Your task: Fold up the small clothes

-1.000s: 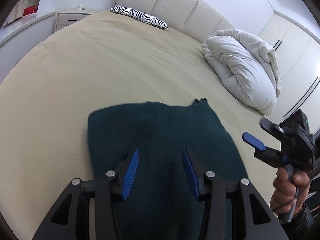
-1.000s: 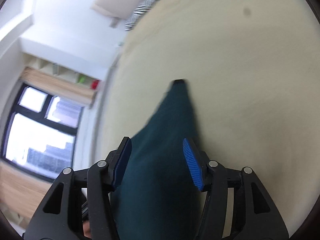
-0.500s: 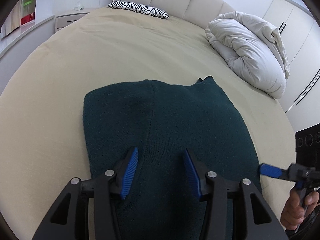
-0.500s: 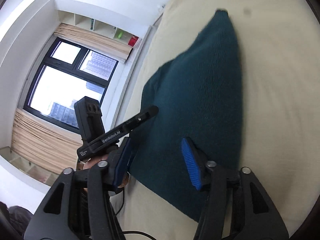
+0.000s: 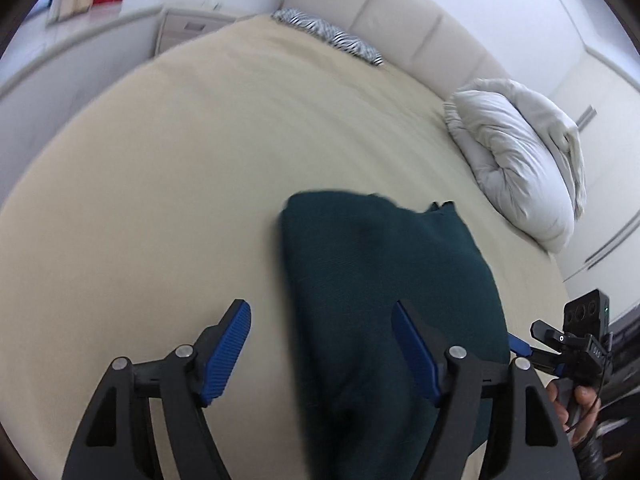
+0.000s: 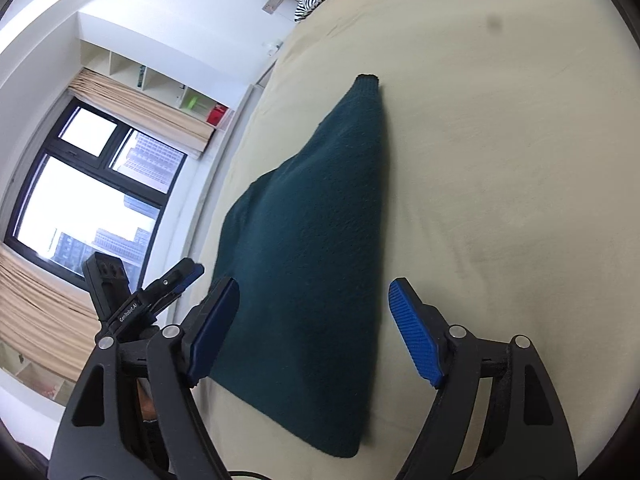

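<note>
A dark green knitted garment lies folded flat on the beige bed; the right wrist view shows the same garment as a long wedge. My left gripper hovers over its near left edge, jaws opening, pads clear of the cloth. My right gripper stands over the garment's near end, jaws also opening, nothing pinched. A hand holds the right gripper at the right edge of the left wrist view, and the left gripper shows at the lower left of the right wrist view.
A bunched white duvet lies at the bed's far right. A zebra-print pillow rests by the padded headboard. White wardrobe doors stand right of the bed; a window with curtains is on the other side.
Both grippers' jaws have spread wider. The left gripper has shifted left, so the garment now sits right of its centre. The right gripper has let the cloth lie flat.
</note>
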A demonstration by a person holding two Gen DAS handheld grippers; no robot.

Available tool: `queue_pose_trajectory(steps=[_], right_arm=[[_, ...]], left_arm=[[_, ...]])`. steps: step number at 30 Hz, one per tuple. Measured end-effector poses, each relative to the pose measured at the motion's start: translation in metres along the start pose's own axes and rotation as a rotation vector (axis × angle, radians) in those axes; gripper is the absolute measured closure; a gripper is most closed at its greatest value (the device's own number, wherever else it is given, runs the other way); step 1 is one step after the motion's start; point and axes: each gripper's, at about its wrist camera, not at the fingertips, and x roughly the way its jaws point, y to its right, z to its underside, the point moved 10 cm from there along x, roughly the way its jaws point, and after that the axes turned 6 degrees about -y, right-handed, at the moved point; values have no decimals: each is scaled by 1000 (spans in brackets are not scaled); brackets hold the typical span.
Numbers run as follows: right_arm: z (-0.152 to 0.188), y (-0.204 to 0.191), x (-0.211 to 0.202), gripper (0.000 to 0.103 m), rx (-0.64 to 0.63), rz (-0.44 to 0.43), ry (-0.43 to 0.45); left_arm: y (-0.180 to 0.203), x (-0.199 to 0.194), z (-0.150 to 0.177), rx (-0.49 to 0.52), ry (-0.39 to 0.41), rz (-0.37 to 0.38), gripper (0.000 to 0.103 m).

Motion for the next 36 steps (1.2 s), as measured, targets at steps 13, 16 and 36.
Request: queue_pose_trajectory(steps=[13, 16, 36], right_arm=[[-9, 4, 47, 26, 26, -30, -122], [-8, 0, 58, 32, 5, -5, -154], [21, -49, 11, 62, -48, 97, -84]], left_arm=[[16, 35, 10, -63, -140, 184, 32], [20, 43, 8, -95, -176, 223, 34], [83, -20, 60, -15, -179, 219, 77]])
